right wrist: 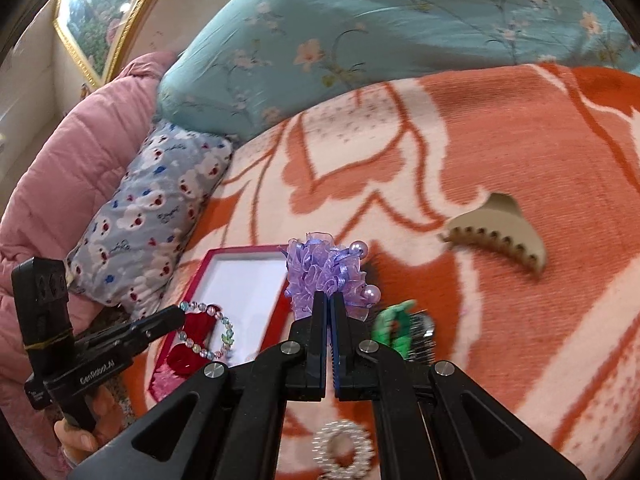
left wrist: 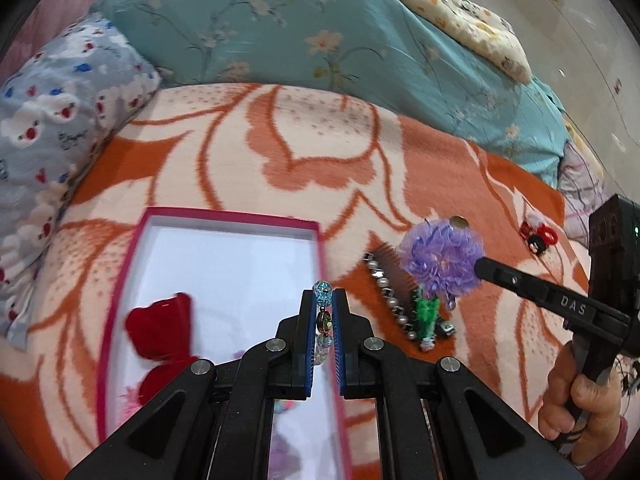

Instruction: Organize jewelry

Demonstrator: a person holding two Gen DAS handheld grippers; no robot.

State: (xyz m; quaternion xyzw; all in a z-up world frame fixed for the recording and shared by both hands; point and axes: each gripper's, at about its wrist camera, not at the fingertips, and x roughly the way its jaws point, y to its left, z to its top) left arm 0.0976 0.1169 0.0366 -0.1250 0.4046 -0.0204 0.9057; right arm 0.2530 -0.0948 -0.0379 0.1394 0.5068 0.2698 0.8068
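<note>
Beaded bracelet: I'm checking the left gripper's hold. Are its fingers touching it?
Touching. In the left wrist view the left gripper has both fingers pressed against the beaded bracelet, with no gap.

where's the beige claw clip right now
In the right wrist view the beige claw clip lies alone on the orange blanket, up and to the right of the purple ribbon flower held in the right hand-held gripper.

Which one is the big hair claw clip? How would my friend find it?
Start at the orange and cream flowered blanket covering the bed. To the right of the pink-rimmed box, well past the purple ribbon flower held in the right gripper, the claw clip lies alone. It is plain beige with a curved row of teeth, the only dull, unsparkly piece.
</note>
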